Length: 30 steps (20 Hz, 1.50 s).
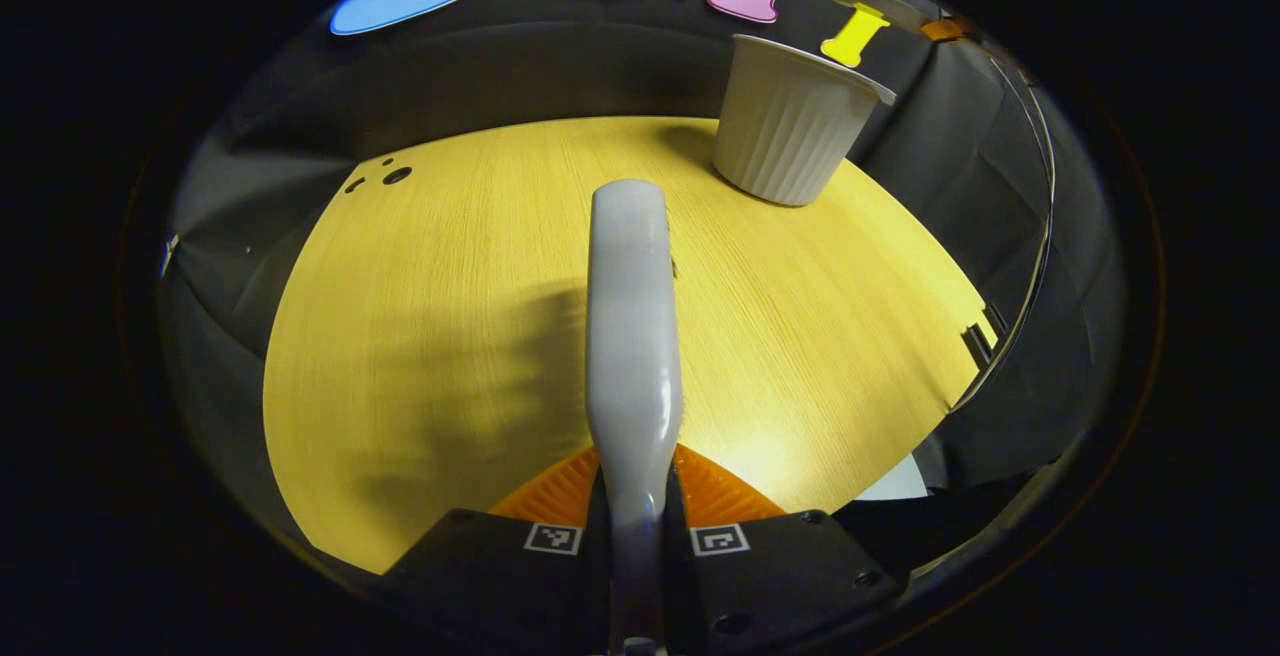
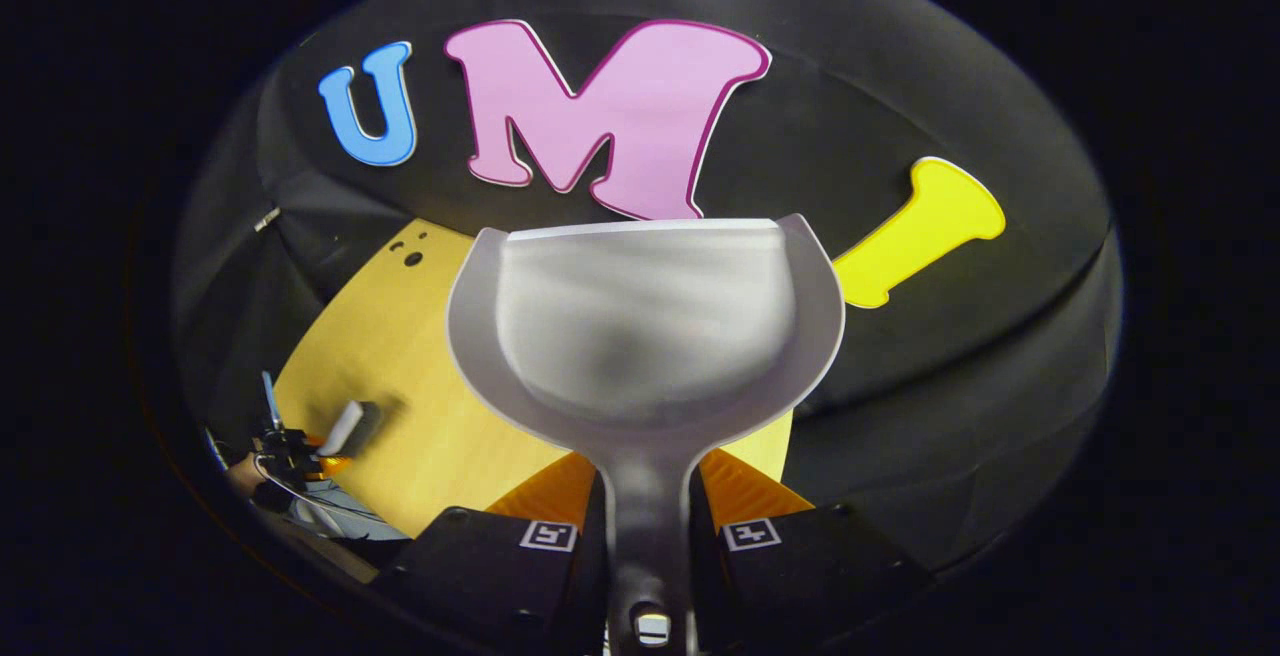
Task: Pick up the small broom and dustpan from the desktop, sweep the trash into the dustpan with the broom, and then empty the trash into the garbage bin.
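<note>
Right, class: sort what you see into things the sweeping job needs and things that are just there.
Job things:
- broom, in the left gripper
- dustpan, in the right gripper
- garbage bin

Just there:
- desktop

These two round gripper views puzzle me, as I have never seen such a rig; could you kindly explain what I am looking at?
No robot arm is at work: a person holds a two-finger gripper in each hand, and a fisheye camera rides on each, looking along its fingers.

In the left gripper view, the left gripper is closed on the pale handle of the small broom, which points out over the yellow wooden desktop. A ribbed white garbage bin stands at the far edge.

In the right gripper view, the right gripper is closed on the handle of the grey dustpan, raised above the desktop. Its pan looks empty. Far off at lower left you see the other gripper with the broom.
</note>
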Each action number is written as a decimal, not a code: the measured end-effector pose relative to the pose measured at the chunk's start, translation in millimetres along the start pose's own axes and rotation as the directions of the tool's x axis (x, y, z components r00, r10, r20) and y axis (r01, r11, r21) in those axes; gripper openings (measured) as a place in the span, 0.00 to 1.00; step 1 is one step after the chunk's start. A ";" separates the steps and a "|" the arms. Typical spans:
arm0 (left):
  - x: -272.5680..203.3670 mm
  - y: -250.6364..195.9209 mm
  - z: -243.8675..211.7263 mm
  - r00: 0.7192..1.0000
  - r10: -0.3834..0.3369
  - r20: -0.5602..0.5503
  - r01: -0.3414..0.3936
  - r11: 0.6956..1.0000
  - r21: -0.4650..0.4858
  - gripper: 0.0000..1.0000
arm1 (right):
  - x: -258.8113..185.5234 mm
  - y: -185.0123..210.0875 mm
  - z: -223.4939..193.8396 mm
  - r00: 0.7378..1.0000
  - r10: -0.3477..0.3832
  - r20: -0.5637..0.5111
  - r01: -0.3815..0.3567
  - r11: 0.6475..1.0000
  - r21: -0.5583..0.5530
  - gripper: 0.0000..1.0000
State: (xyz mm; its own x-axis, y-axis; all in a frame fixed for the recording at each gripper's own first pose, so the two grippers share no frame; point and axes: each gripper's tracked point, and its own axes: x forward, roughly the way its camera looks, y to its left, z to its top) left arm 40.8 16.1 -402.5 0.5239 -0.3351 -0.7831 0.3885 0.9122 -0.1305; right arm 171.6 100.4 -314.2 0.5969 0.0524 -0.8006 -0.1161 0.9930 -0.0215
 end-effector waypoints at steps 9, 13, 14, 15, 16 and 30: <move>-4.2 -0.7 -11.6 0.999 -0.040 -0.005 0.040 0.998 0.053 0.25 | -32.8 71.0 -96.2 1.000 0.003 -0.007 -0.003 1.000 0.024 0.38; -4.7 -1.9 -11.4 0.999 -0.038 -0.005 0.039 0.998 0.056 0.25 | -22.7 102.3 -152.3 0.999 0.031 -0.029 -0.030 0.999 0.034 0.38; -4.4 -1.3 -10.5 0.999 -0.035 -0.004 0.035 0.998 0.055 0.25 | -17.5 109.7 -167.1 0.999 0.036 -0.036 -0.035 0.999 0.040 0.38; -5.3 -0.5 -9.3 1.000 -0.028 -0.003 0.028 0.998 0.051 0.25 | -12.0 116.8 -183.3 0.998 0.043 -0.048 -0.041 0.998 0.045 0.38; -4.6 1.4 -7.5 1.000 -0.019 -0.001 0.019 0.999 0.041 0.25 | -5.1 124.4 -199.5 0.997 0.052 -0.064 -0.048 0.997 0.057 0.38; 18.7 13.9 -13.1 0.995 0.081 -0.055 -0.084 0.995 -0.056 0.25 | 162.8 237.2 -327.1 0.972 0.140 -0.191 -0.102 0.975 0.196 0.38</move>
State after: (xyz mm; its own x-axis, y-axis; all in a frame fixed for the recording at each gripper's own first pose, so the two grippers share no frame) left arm 46.1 25.6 -426.9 0.5113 -0.2465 -0.8233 0.3000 0.9489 -0.0978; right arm -18.5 309.9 -645.5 0.4122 0.1699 -0.8951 -0.0188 0.9838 0.1781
